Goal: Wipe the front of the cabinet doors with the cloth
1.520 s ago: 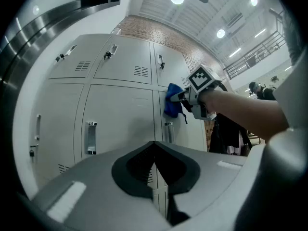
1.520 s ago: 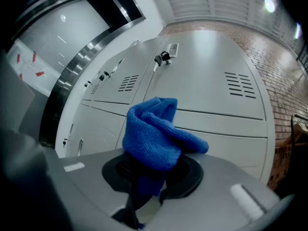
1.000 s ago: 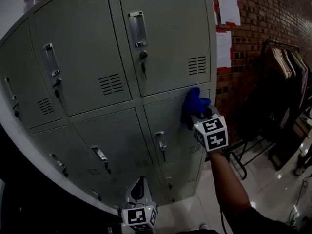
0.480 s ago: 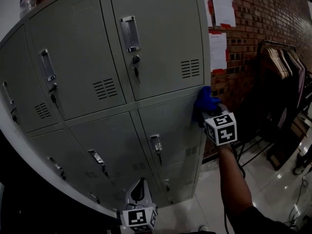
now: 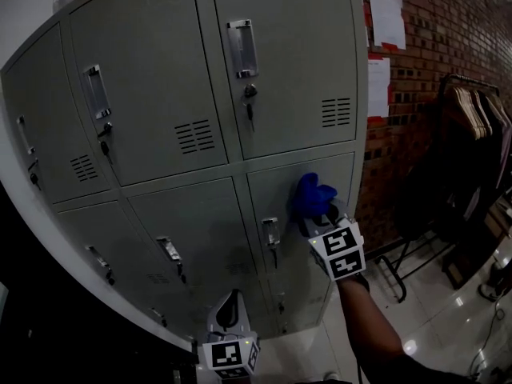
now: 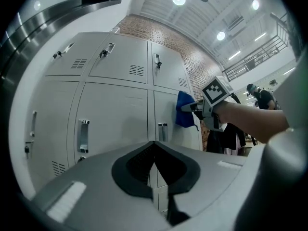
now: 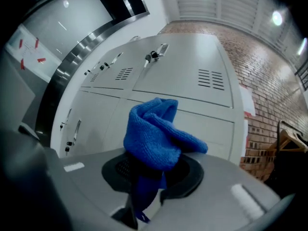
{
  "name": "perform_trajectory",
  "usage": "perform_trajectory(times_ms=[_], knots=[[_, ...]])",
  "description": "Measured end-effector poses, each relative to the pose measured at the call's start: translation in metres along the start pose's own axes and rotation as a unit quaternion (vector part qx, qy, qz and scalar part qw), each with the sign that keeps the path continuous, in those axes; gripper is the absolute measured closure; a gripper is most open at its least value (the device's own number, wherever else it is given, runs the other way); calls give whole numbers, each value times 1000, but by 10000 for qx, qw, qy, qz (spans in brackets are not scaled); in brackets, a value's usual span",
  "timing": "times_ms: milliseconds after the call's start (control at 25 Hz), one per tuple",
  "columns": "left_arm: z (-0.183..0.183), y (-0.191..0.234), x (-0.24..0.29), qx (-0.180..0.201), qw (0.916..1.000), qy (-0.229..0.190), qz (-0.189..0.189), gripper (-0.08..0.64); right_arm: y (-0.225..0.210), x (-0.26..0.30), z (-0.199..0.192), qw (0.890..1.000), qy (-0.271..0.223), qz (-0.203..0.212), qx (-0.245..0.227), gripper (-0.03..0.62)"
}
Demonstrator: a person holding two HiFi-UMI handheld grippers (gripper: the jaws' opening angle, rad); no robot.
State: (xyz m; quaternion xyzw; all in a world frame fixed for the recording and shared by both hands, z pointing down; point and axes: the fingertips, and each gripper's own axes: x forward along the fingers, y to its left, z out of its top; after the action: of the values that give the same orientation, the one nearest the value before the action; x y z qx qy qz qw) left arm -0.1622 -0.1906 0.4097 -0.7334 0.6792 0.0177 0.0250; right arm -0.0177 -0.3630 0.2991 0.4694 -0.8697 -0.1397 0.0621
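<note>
A bunched blue cloth presses against the grey locker door in the middle row at the right end of the cabinet. My right gripper is shut on the cloth, which bulges out above its jaws. The left gripper view shows the same cloth against the door, held from the right. My left gripper hangs low near the cabinet's bottom doors; its jaws meet with nothing between them.
Each locker door has a handle, a keyed lock and a vent grille. A brick wall with pinned papers stands right of the cabinet. A rack with clothes hangers is at the far right over a glossy floor.
My right gripper carried the cloth from the door's upper right edge down and to the left across the middle-row door. The left gripper stayed low.
</note>
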Motion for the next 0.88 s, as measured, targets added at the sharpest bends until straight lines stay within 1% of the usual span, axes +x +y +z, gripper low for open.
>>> perform_trajectory(times_ms=[80,160,320,440,640,760,880], knots=[[-4,5,-2,-3,10000,25,29,543,26,9,1,9997,16,237,21,495],[-4,9,-4,-11,10000,28,66,543,47,17,5,9993,6,384,-27,495],[0,18,-9,-11,9999,-11,134,543,73,29,11,9986,55,387,-366,495],[5,24,-13,-22,9998,-37,200,543,85,37,11,9983,98,514,-268,497],[5,28,-15,-18,9998,-26,216,543,84,46,5,9982,222,523,-170,499],[-2,31,-12,-27,9998,13,210,543,73,44,3,9987,225,414,-201,499],[1,28,-10,-58,9998,-9,184,543,57,40,-2,9991,260,279,-202,500]])
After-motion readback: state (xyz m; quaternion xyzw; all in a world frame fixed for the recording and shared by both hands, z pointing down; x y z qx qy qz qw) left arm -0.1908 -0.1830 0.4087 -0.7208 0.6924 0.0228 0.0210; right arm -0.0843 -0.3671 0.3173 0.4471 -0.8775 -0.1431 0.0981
